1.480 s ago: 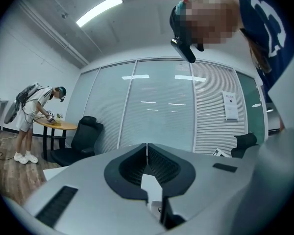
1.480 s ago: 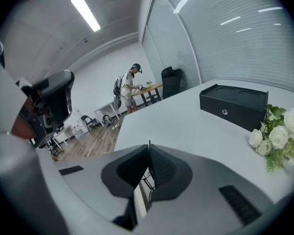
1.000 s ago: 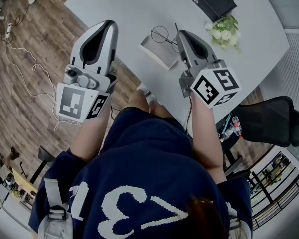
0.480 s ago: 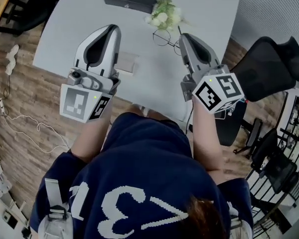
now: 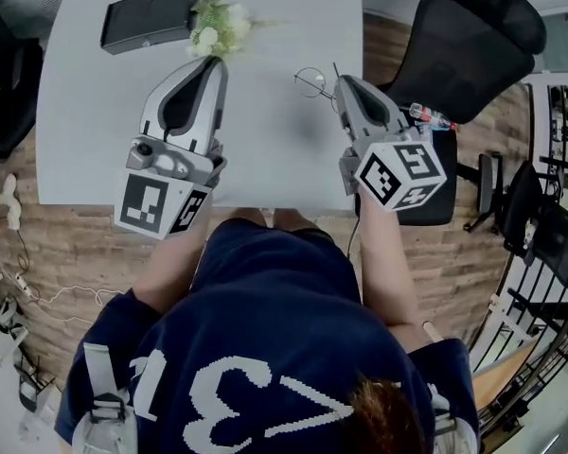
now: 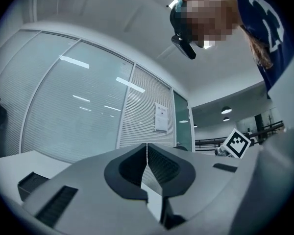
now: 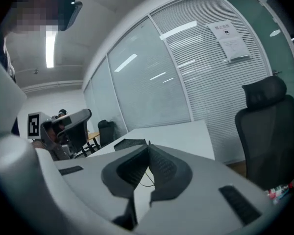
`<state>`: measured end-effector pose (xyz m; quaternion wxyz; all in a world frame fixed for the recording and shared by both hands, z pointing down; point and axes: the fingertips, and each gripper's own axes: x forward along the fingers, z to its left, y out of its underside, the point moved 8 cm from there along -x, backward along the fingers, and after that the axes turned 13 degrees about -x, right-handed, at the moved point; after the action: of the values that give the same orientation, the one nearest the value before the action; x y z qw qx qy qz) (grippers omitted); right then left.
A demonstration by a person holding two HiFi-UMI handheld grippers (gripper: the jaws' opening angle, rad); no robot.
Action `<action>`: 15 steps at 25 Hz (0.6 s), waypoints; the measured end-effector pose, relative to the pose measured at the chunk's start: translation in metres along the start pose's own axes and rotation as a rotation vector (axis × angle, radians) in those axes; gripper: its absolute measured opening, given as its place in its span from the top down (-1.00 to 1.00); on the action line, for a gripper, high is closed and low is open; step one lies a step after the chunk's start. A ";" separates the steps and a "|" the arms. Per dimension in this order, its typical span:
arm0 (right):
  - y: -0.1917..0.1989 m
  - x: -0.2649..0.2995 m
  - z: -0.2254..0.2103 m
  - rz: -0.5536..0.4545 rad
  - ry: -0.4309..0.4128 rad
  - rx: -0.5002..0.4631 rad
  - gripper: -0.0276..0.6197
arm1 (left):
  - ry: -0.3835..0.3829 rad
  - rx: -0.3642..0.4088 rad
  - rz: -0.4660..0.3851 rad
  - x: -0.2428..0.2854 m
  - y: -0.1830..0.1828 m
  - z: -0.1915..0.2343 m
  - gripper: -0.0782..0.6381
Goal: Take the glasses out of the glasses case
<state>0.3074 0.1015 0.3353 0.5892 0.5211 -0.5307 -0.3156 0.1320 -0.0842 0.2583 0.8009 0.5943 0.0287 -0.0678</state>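
1. Right gripper [image 5: 345,81]: jaws pressed together, seemingly pinching one thin temple of the glasses [image 5: 312,80]. Only a sliver of wire visible in its own view.
2. Left gripper [image 5: 214,64]: jaws meeting, nothing between. Table surface beneath hidden by its body.
3. Glasses lenses just left of the right tips, over the white table [image 5: 95,130] near its right edge, right of the flowers [image 5: 218,26]. Resting or lifted: unclear.

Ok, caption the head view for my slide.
Right tongs pinch the glasses over the grey table; left tongs shut, empty.
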 end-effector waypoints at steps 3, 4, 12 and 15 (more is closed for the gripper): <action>0.032 -0.003 0.002 0.072 0.047 0.025 0.83 | 0.023 -0.014 0.027 -0.004 0.004 0.000 0.73; 0.044 -0.003 0.001 0.099 0.060 0.033 0.83 | 0.027 -0.018 0.038 -0.005 0.006 0.001 0.73; 0.121 -0.001 -0.004 0.292 0.116 0.070 0.83 | 0.005 -0.038 0.112 -0.014 0.018 0.006 0.73; 0.138 0.004 -0.003 0.324 0.114 0.082 0.83 | -0.011 -0.037 0.127 -0.018 0.022 0.009 0.73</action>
<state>0.2859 0.1347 0.4678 0.6399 0.4694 -0.5857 -0.1647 0.1169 -0.0851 0.2838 0.8146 0.5795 -0.0123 -0.0196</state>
